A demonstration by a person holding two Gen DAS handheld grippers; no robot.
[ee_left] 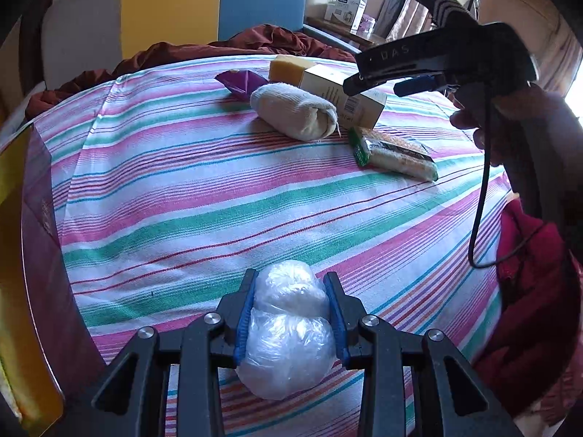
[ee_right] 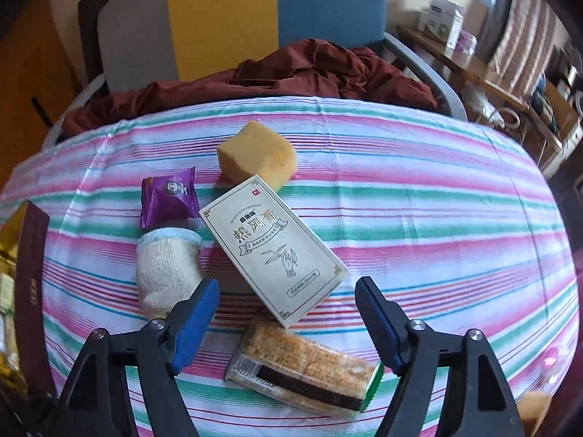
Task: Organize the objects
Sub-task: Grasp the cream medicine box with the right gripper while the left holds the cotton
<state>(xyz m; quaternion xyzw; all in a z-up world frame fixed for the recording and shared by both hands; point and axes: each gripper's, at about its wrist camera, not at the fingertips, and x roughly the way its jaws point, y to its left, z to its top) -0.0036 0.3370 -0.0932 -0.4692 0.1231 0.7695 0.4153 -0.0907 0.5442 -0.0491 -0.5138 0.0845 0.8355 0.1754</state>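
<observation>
Nearest, the left claw is clamped on a crinkly clear plastic bundle just above the striped surface; it looks soft, light and slippery, best gripped at its pinched waist. The right claw hangs wide and empty over a wrapped cracker pack. Beyond lie a stiff cream box, rolled sock, purple packet and yellow sponge.

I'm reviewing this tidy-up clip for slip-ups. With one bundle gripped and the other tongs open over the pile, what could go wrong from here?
1. The left tongs squeeze a soft plastic-wrapped bundle; it bulges past the pads and might slip or tear.
2. The right tongs hang open over the cracker pack, close to the carton and the rolled sock; closing could catch the wrong item.
</observation>
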